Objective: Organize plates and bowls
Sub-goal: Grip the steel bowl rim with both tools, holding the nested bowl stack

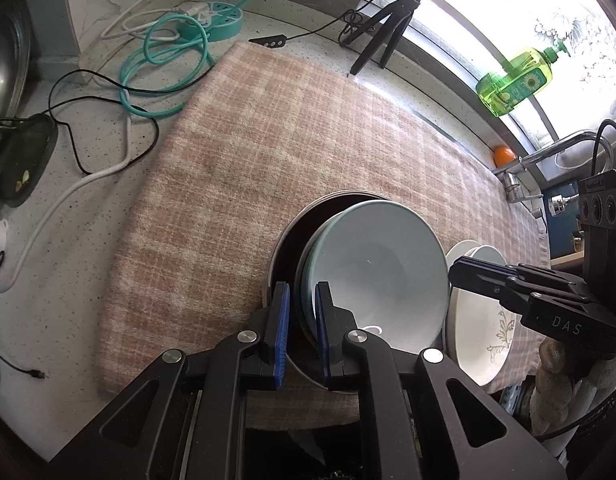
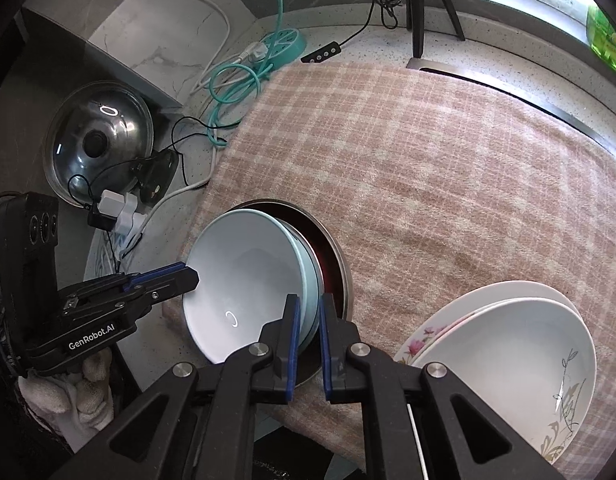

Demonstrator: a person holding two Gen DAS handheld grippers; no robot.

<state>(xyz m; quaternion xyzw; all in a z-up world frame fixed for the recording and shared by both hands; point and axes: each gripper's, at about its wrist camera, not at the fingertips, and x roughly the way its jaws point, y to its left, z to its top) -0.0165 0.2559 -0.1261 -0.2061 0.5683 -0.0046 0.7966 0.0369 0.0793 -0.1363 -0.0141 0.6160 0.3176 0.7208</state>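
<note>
pale blue bowls (image 1: 372, 272) sit nested and tipped on edge inside a shallow metal pan (image 1: 283, 240) with a dark red inside, low in the centre of both views, on the pink plaid cloth (image 1: 267, 140) that covers the counter. the left gripper (image 1: 301, 328) has its blue pads pressed nearly together over the near left part of the stack's rim, one pad outside against the pan side, one inside the bowl; the right gripper (image 2: 308, 344) pinches the opposite side of the rim the same way, its pads close on the bowl edge with the pan wall just beside them. so the stack lies straight ahead of each claw, between the two, both hands equally near, and the rims stand almost upright, facing the lower left of the right wrist view. any lift, i judge, depends on both grips holding together, since the stack leans and could slide out of the pan. counted: two blue bowls for certain by their rims, perhaps a third, hard to tell; one metal pan; two white plates (image 2: 504, 348) stacked at the lower right of the right wrist view, just beside the pan, the upper one with grey leaf print, the lower one with pink flowers. a gloved hand (image 2: 63, 384) holds the left gripper there.
</note>
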